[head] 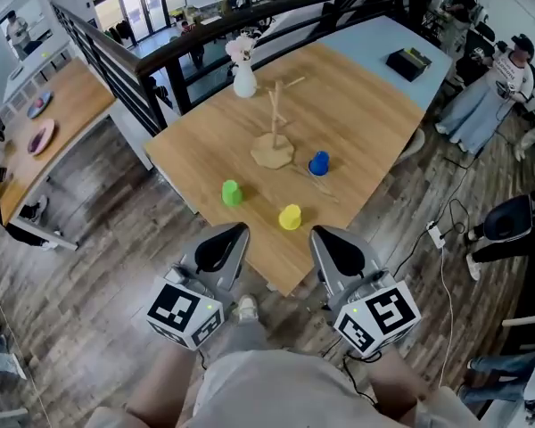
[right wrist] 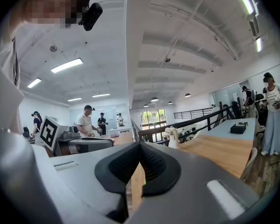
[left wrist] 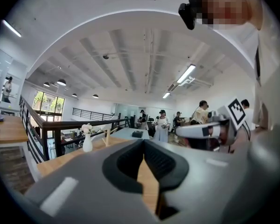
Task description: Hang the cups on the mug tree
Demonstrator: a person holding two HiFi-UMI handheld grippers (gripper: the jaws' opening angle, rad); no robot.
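— Low at 7 o'clock in the head view: left gripper, jaws pressed together, nothing between them, tips at the near edge of the wooden table.
— And over at 5 o'clock?
— Right gripper, likewise closed tight and empty, level with the left. Borne out in both gripper views: pads meeting, only tabletop beyond.
— Nearest cup?
— Yellow cup, at 12 o'clock from the gap between the two grippers, near the tips but apart from both.
— Next out?
— Green cup, at 10 o'clock from the yellow one, straight ahead of the left gripper. Farther off, blue cup, at 1 o'clock from the yellow.
— Mug tree?
— Wooden mug tree, upright near mid-table on a round base. Blue cup just beside that base at 4 o'clock; touching or not, hard to tell. Green between 7 and 8 o'clock, yellow near 6, both well apart from it. All three cups down on the tabletop, none on a branch.
— Beyond that?
— White vase of flowers at 11 o'clock from the tree, by the far edge, with a black railing behind it.
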